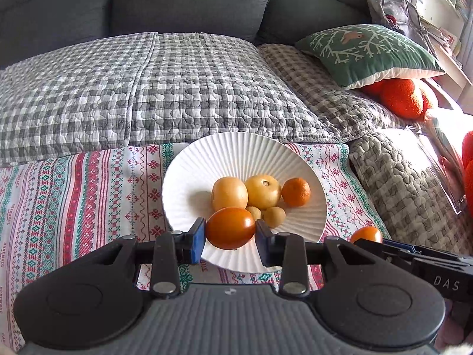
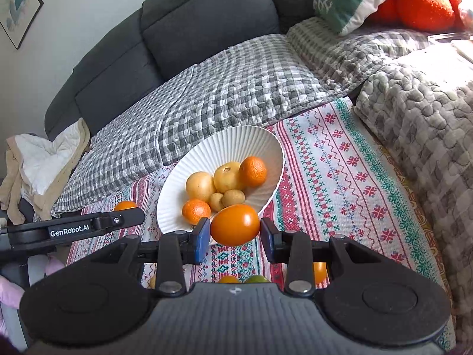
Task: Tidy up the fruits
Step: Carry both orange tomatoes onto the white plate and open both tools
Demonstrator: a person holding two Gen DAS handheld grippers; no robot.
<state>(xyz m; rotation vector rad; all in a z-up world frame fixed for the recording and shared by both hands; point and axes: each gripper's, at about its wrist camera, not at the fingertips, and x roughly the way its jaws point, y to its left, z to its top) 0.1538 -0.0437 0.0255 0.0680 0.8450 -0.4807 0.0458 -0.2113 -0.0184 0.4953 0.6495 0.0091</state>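
Observation:
A white ribbed plate [image 1: 207, 159] sits on a patterned cloth and holds two yellow fruits [image 1: 230, 193], a mandarin [image 1: 295, 192] and two small brown fruits [image 1: 274, 216]. My left gripper [image 1: 230, 232] is shut on a glossy orange fruit [image 1: 230, 227] over the plate's near rim. In the right wrist view, my right gripper [image 2: 235, 232] is shut on a second glossy orange fruit [image 2: 235, 224] at the near edge of the plate [image 2: 236, 142]. A second mandarin [image 2: 196, 211] shows in this view. The left gripper [image 2: 130, 214] comes in from the left with its fruit [image 2: 125, 205].
The patterned cloth [image 2: 340, 177] lies against a grey sofa with a checked quilt [image 1: 147, 88]. Loose fruits [image 2: 257, 279] lie on the cloth under my right gripper. A green pillow [image 1: 369, 50] and orange cushions [image 1: 402, 97] are at the back right.

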